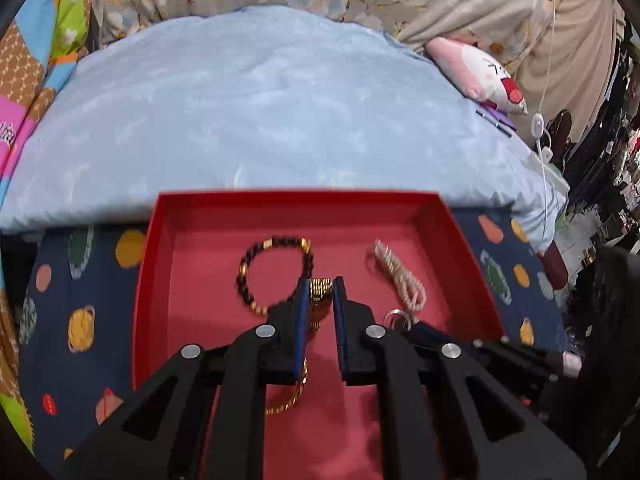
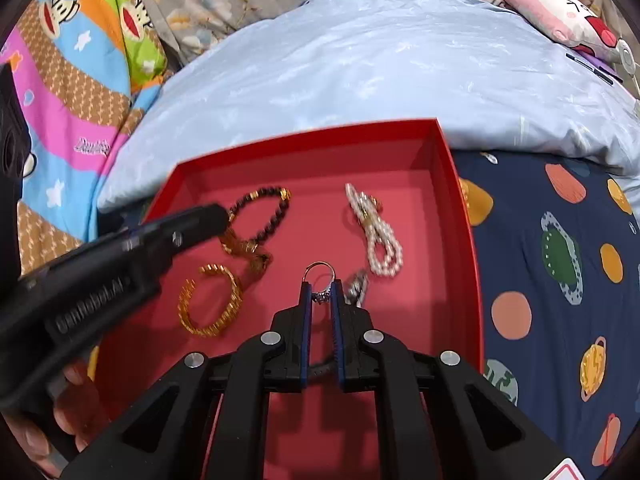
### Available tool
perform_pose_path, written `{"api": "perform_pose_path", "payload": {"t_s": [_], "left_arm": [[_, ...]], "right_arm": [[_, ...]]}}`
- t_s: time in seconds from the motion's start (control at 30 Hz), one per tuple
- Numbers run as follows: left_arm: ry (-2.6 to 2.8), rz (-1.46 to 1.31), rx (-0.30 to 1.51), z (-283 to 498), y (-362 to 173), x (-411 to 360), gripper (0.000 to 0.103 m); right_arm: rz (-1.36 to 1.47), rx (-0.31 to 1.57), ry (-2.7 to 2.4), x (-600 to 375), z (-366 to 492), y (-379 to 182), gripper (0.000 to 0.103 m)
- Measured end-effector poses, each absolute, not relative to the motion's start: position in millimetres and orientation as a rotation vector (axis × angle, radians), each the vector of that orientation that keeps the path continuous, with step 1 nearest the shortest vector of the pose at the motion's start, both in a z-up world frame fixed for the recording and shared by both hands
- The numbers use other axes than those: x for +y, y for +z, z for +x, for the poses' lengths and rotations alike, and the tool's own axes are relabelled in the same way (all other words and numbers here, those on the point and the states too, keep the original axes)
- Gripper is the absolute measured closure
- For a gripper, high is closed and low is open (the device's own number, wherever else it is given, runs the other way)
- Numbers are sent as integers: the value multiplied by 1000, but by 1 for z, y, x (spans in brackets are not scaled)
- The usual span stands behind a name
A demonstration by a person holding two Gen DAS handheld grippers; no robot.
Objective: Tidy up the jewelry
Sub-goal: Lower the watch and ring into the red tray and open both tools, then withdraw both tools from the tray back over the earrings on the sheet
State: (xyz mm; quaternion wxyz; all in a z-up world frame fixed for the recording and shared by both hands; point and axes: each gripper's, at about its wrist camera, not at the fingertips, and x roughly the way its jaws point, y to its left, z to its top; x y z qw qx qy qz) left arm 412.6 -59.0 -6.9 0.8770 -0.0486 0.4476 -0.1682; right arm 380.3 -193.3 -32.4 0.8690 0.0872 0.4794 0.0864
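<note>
So the right claw (image 2: 320, 292) is pinched onto a silver ring (image 2: 319, 276), the band standing up out of the pads with the stone end tucked between them, hovering over the near-right part of the red box (image 2: 452, 168). The left claw (image 1: 321, 294) is clamped on a gold link bracelet (image 1: 321, 292), which hangs straight down between its pads, so its long axis is vertical. Just left of that sits the dark beaded bracelet (image 1: 276, 272), and the pearl strand (image 2: 374, 236) lies just beyond the ring, running near-to-far. A gold bangle (image 2: 210, 300) rests flat near-left. My guess: whichever piece gets set down next, the open floor is at the far side, past the pearls.
</note>
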Motion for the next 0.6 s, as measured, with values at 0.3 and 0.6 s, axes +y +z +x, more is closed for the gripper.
{"api": "perform_pose_path", "payload": {"t_s": [0.3, 0.6], "left_arm": [[-293, -76, 867, 357, 5, -38, 45], [-198, -59, 858, 300, 4, -8, 42]], "right_arm": [[138, 1015, 205, -188, 358, -36, 93], [165, 955, 204, -202, 310, -14, 92]]}}
